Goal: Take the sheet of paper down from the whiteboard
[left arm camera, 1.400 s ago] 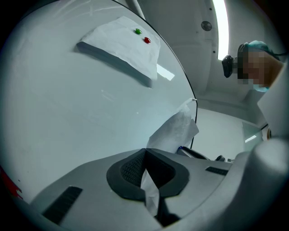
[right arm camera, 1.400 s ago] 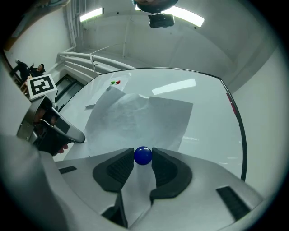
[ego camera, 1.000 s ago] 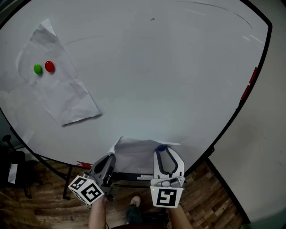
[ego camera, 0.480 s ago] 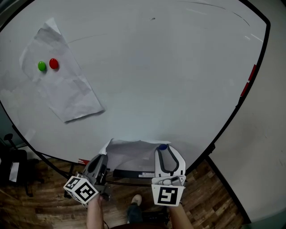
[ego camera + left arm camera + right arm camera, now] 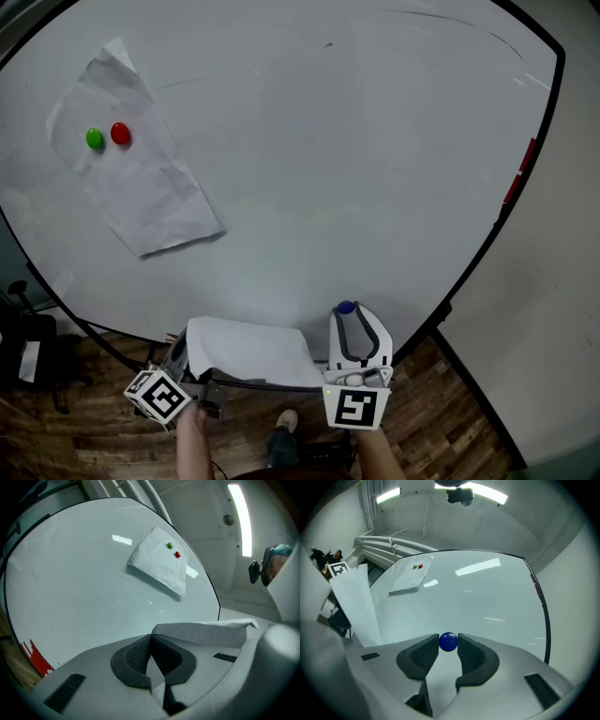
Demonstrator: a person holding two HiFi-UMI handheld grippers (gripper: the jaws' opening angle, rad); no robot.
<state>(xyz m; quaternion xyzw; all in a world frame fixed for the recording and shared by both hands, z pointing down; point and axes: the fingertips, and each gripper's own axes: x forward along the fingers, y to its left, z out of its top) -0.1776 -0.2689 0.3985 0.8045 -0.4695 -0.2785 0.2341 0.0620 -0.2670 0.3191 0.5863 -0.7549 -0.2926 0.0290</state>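
The whiteboard (image 5: 356,169) fills the head view. My left gripper (image 5: 186,360) at the board's lower edge is shut on a white sheet of paper (image 5: 251,349), which sticks out to the right, off the board. In the left gripper view the jaws (image 5: 150,643) pinch that sheet (image 5: 201,632). My right gripper (image 5: 346,315) is shut on a blue round magnet (image 5: 345,307) close to the board; the ball (image 5: 448,641) sits between the pads. A second crumpled sheet (image 5: 141,183) hangs at the upper left under a green magnet (image 5: 95,139) and a red magnet (image 5: 120,134).
Red markers (image 5: 522,173) cling to the board's black right frame. Below the board lies a wooden floor (image 5: 441,412), with a black chair (image 5: 23,342) at the left and a person's shoe (image 5: 284,422) between my grippers.
My left gripper has moved left and slightly down with the sheet, which has come off the board's lower edge. The right gripper with the blue magnet has stayed put.
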